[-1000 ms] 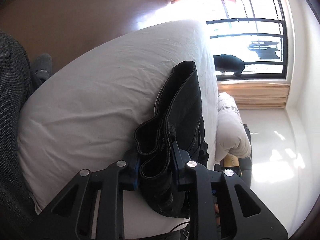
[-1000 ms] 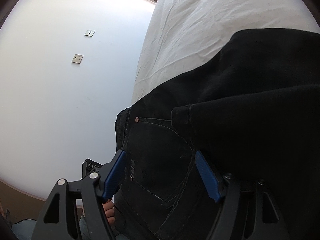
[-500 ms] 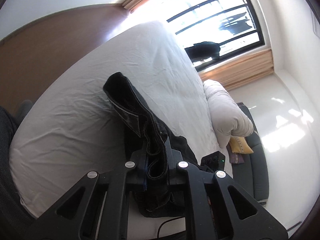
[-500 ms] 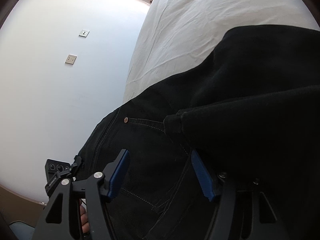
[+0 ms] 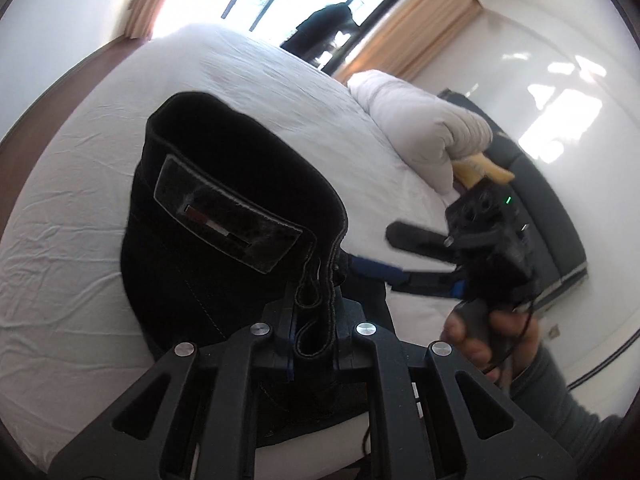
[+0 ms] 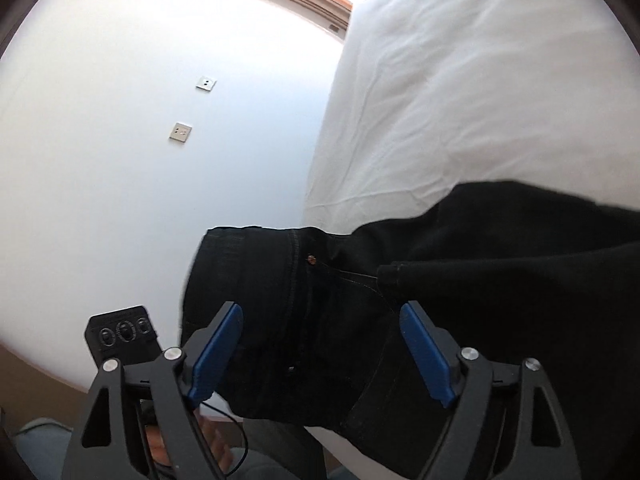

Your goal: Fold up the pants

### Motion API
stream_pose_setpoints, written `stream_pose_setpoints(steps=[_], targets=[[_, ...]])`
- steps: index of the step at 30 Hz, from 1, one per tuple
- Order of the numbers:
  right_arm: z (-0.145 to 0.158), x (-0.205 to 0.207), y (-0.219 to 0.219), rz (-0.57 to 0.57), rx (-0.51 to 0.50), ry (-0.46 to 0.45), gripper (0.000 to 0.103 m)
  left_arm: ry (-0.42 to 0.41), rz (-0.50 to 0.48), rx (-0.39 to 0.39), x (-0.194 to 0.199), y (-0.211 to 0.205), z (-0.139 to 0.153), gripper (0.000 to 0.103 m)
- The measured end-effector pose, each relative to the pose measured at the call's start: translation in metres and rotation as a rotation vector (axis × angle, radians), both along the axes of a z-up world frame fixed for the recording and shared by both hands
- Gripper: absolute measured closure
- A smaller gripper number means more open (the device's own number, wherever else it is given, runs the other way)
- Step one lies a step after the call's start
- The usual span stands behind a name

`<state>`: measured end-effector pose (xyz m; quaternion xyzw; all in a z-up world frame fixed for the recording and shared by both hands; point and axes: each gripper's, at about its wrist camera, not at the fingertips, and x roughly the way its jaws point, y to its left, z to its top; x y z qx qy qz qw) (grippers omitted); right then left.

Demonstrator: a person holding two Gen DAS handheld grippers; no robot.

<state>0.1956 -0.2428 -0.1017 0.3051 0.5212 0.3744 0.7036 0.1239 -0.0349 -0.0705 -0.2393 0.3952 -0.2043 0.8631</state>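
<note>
pants [image 5: 240, 216]: black, on the near edge of the white bed [image 5: 100, 200], waistband patch up
left gripper [image 5: 314, 332]: jaws clamped on a bunched fold of the pants
right gripper [image 6: 320, 344]: jaws spread wide, pants beneath them
pillow [image 5: 416, 128]: white, far right on the bed

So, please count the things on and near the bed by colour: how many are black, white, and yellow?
Black: 1, the pants
White: 2, the bed sheet and the rolled duvet
Yellow: 1, a cloth item under the duvet
Total: 4
</note>
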Motion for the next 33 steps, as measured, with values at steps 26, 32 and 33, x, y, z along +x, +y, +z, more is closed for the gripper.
stream_pose_setpoints(steps=[26,32,33], targets=[[-0.047,-0.015,-0.082,-0.058,-0.198,0.049,0.083,-0.034,-0.414,0.341,0.016,-0.183,-0.049,0.094],[-0.047,-0.018,-0.096,-0.068,-0.219,0.030,0.086,-0.030,-0.439,0.348,0.020,-0.186,-0.041,0.094],[-0.048,-0.017,-0.098,-0.071,-0.217,0.030,0.086,-0.028,-0.443,0.352,0.023,-0.189,-0.042,0.094]])
